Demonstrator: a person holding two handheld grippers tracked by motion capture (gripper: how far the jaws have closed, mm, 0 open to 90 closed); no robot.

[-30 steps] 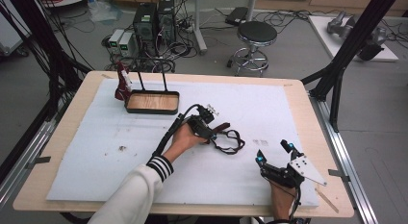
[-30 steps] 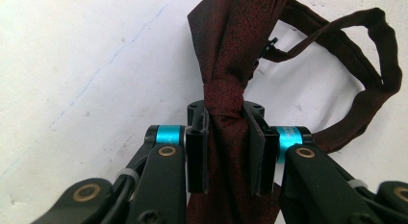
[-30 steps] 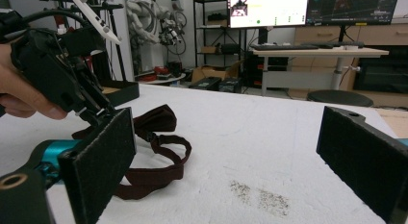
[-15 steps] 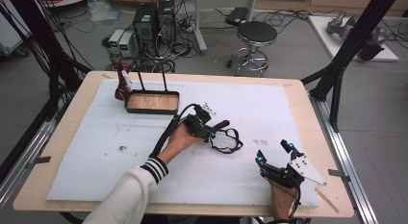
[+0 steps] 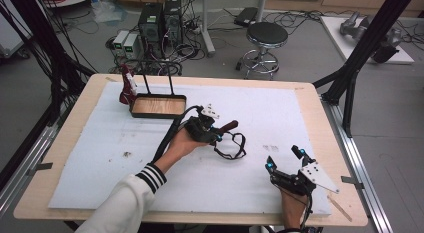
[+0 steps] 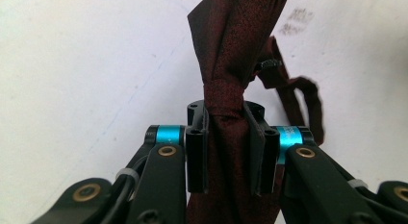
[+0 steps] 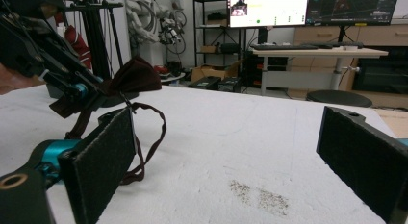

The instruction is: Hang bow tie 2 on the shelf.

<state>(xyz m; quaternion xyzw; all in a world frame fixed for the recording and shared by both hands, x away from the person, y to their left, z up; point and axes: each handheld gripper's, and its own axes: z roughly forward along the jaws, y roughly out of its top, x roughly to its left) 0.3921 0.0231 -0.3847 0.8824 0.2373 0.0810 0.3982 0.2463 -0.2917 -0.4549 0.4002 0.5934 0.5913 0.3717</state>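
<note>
Bow tie is sitting clamped in the left gripper near the table's middle in the high view, its strap drooping onto the white sheet; a wooden tray toward the far left corner is holding nothing visible. The left gripper view is showing the jaws pinching the dark red fabric at its knot. The right gripper view is showing the right gripper spread wide, holding nothing, near the front right corner.

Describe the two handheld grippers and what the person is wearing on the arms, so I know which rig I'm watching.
Both grippers are black with bright blue collars at the jaw bases. The left gripper has brass-coloured pivot screws, white zip ties and a black cable trailing back. The right gripper has flat, dark padded jaws and a grey three-cornered plate. The left arm wears a white sleeve with a black-striped cuff.
</note>
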